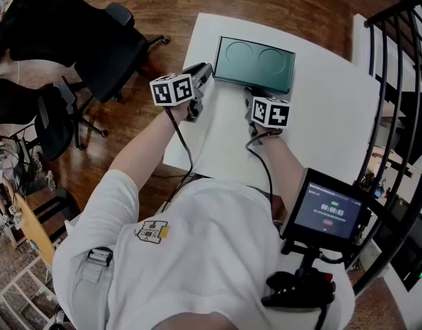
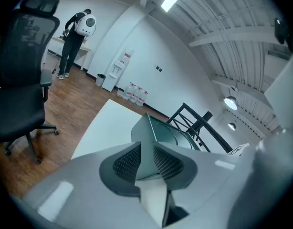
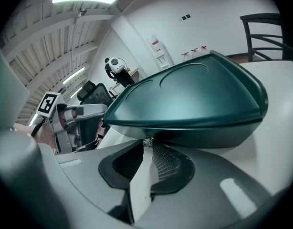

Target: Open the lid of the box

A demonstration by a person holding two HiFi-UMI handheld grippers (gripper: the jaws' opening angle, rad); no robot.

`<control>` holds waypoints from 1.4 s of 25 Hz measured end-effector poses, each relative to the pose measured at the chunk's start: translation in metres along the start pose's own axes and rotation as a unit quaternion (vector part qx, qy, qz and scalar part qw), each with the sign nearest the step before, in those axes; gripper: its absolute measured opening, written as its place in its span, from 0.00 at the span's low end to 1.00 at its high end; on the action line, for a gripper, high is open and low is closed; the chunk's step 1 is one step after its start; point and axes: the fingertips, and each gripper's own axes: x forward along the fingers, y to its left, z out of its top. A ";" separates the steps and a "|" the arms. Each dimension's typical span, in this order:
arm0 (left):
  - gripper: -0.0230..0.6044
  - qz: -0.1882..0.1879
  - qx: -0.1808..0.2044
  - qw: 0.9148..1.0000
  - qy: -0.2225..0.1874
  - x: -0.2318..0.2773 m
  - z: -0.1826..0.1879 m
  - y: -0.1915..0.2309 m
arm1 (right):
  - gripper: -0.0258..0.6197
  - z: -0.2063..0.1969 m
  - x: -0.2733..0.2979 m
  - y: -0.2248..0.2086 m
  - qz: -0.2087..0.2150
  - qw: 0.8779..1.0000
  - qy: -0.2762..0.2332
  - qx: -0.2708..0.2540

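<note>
A flat dark green box (image 1: 256, 64) with two round dents in its lid lies shut on the white table (image 1: 321, 122). My left gripper (image 1: 204, 74) is at the box's near left corner. In the left gripper view that corner (image 2: 153, 147) fills the gap between the pads, and the left gripper (image 2: 146, 159) is shut on it. My right gripper (image 1: 251, 96) sits at the middle of the box's front edge. In the right gripper view a small metal latch (image 3: 147, 141) under the lid's rim (image 3: 194, 123) is pinched at the tips of the right gripper (image 3: 147, 147).
Black office chairs (image 1: 94, 40) stand on the wooden floor left of the table. A black metal railing (image 1: 396, 81) runs along the right side. A small screen (image 1: 331, 212) hangs at the person's chest. A person (image 2: 72, 42) stands far back in the room.
</note>
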 end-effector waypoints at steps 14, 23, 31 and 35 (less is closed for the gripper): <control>0.15 0.000 0.007 1.000 0.001 -0.011 -0.001 -0.009 | 0.13 -0.103 -0.048 0.044 0.005 0.999 0.035 0.001; 0.16 -0.004 0.009 1.000 0.001 -0.016 -0.006 -0.012 | 0.16 -0.101 -0.048 0.038 0.018 0.999 0.031 0.014; 0.12 -0.055 -0.039 0.998 0.010 -0.112 -0.097 -0.010 | 0.13 -0.115 -0.117 0.042 0.068 0.995 -0.066 0.028; 0.04 -0.060 -0.031 0.996 0.055 -0.159 -0.172 -0.026 | 0.04 -0.154 -0.161 0.031 0.027 0.996 -0.086 0.016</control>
